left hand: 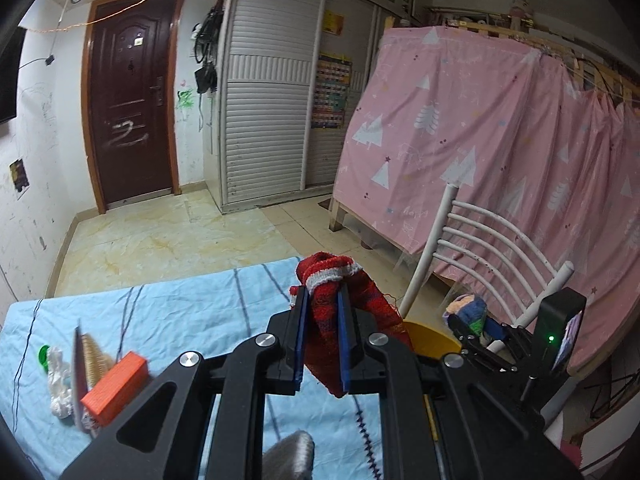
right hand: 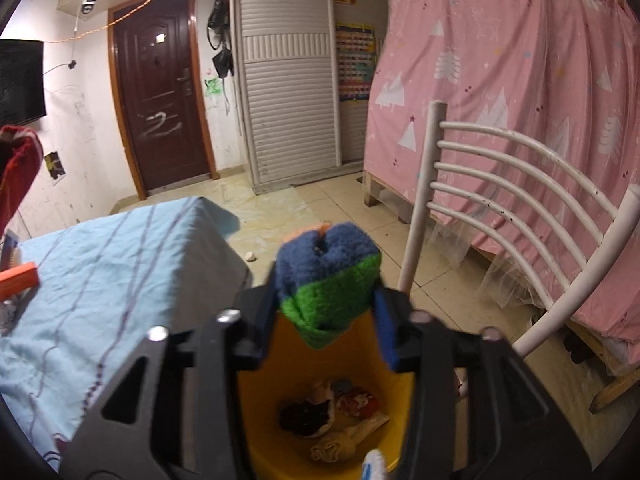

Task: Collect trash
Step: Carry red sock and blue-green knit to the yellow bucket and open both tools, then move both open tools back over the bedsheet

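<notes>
You have two black two-finger grippers in view: the left gripper point(left hand: 322, 320) and the right gripper point(right hand: 326, 320). You can count two knitted socks, one red sock with a white band point(left hand: 340, 312) and one blue and green fuzzy sock point(right hand: 328, 280). There is one round yellow plastic bin point(right hand: 256, 400), and inside it you see about four pieces of trash, though the exact number is hard to tell. On the surface with the light blue striped cloth point(left hand: 180, 312) you see one orange rectangular block point(left hand: 116, 388), one green round cap point(left hand: 43, 354) and one white crumpled piece point(left hand: 58, 384). One white chair with curved bars point(right hand: 500, 184) stands near. One small white scrap point(right hand: 250, 256) lies on the floor.
</notes>
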Demonstrator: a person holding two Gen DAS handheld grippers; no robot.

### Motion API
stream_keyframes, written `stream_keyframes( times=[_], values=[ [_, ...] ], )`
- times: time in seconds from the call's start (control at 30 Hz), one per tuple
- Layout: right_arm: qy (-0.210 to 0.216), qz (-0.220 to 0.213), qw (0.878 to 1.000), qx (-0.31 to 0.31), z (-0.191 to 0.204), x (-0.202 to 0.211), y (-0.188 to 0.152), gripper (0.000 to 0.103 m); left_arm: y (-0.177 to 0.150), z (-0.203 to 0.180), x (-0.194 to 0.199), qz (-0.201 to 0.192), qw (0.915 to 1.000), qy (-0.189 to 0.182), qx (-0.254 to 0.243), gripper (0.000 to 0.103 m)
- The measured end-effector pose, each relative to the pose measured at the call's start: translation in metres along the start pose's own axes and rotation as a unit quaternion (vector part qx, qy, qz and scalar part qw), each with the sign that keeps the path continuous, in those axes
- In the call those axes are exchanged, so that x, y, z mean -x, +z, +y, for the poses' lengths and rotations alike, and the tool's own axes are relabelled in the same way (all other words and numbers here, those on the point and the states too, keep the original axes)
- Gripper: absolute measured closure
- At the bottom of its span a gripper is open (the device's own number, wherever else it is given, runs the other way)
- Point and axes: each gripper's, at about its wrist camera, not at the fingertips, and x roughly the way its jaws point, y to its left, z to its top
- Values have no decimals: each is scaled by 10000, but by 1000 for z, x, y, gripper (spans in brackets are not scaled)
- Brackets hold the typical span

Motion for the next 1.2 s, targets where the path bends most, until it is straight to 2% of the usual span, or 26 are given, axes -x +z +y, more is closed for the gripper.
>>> stream_keyframes(
  times=[0.07, 0.1, 0.33, 0.77, 0.8, 0.87, 0.93, 1.2],
  values=[
    [-60, -49, 10000, -37, -7, -6, -3, 32, 1, -10, -13, 85, 9999, -51, -55, 99],
    [-85, -83, 9999, -42, -10, -9, -4, 31, 2, -16, -19, 122, 9999, -56, -80, 99],
    [-163, -85, 9997, -143, -27, -19, -15, 31, -3, -48, -63, 438, 9986, -139, -251, 99],
    [-434, -324, 9983, -219, -48, -3, -24, 30, -5, -96, -109, 590, 9965, -343, -479, 97],
    [-463, -337, 9981, -210, -49, 0, -24, 29, -6, -98, -111, 614, 9963, -358, -474, 94],
    [-499, -367, 9978, -233, -52, 4, -26, 27, -7, -101, -114, 669, 9959, -397, -458, 81],
    [-520, -348, 9978, -229, -54, 6, -28, 27, -9, -102, -115, 681, 9958, -428, -436, 48],
    [-492, -323, 9980, -243, -52, 14, -27, 26, -10, -95, -100, 610, 9964, -407, -427, 47]
  ],
)
